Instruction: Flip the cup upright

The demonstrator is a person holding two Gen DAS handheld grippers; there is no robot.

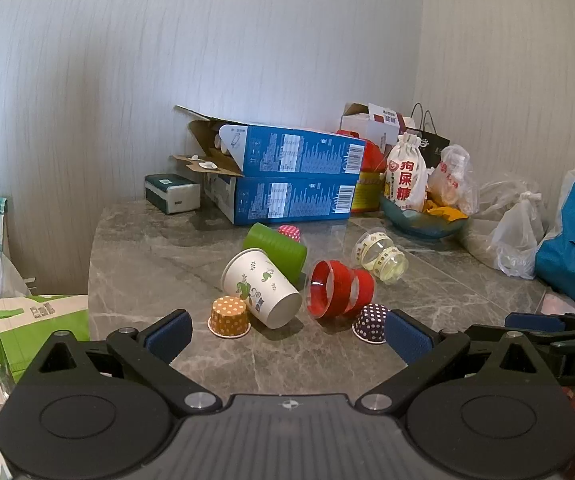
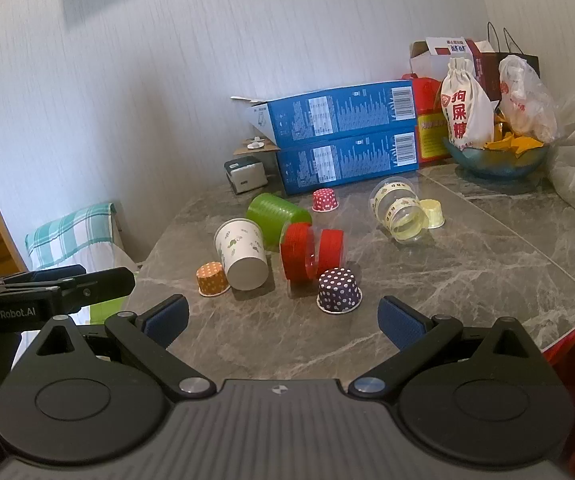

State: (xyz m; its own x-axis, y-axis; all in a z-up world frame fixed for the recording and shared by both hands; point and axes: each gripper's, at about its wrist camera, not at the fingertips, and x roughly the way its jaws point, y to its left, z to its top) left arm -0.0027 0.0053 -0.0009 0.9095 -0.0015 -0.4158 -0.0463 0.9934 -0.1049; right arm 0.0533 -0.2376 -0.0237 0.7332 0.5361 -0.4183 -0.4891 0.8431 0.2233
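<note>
Several cups lie on their sides on the grey marble table (image 1: 147,264): a white paper cup with green print (image 1: 261,286) (image 2: 241,254), a green cup (image 1: 277,250) (image 2: 275,218), a red-banded clear cup (image 1: 339,288) (image 2: 311,254) and a clear cup with a pale band (image 1: 379,256) (image 2: 399,208). Small dotted cups stand upside down: orange (image 1: 229,316) (image 2: 211,278), purple (image 1: 371,322) (image 2: 339,290), red (image 1: 289,233) (image 2: 325,199). My left gripper (image 1: 287,336) is open and empty, near the table's front. My right gripper (image 2: 283,322) is open and empty, just short of the purple cup.
Two stacked blue boxes (image 1: 291,176) (image 2: 347,136), a tissue pack (image 1: 171,192), a blue bowl with snack bags (image 1: 423,220) (image 2: 495,156) and plastic bags (image 1: 519,236) line the back and right. The table's left edge drops to a green bag (image 1: 35,328).
</note>
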